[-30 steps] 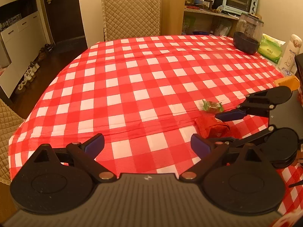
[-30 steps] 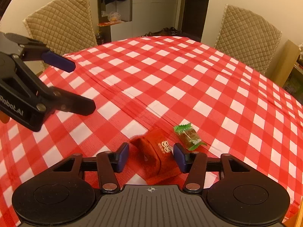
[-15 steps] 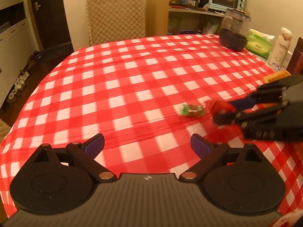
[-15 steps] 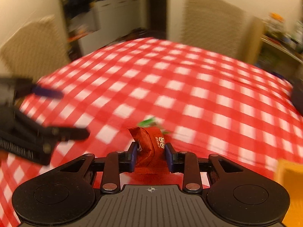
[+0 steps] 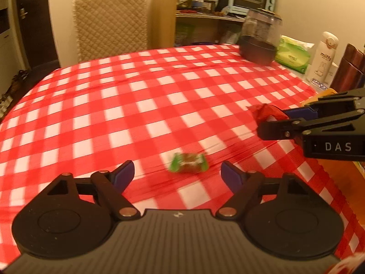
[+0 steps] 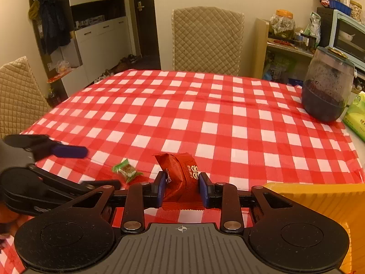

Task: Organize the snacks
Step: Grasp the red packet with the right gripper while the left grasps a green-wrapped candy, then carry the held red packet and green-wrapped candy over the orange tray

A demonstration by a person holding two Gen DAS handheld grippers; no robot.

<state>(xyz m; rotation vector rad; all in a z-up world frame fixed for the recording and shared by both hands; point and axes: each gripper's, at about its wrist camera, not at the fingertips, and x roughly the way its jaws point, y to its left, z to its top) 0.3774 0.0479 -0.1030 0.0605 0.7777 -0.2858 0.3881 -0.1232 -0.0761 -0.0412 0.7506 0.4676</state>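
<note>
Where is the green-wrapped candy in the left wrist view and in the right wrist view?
Left wrist view: green-wrapped candy lies low and central on the checked tablecloth, ahead of the open left gripper.
Right wrist view: lower left, left of the red snack packet.
Shared landmark: the dark glass jar.

Warm yellowish light fills a cream-walled room where a quilted beige chair [image 6: 206,40] stands behind the red-checked surface [image 6: 205,114], a dark door [image 6: 144,20] left of it, a cluttered wooden shelf [image 6: 287,45] right.
</note>
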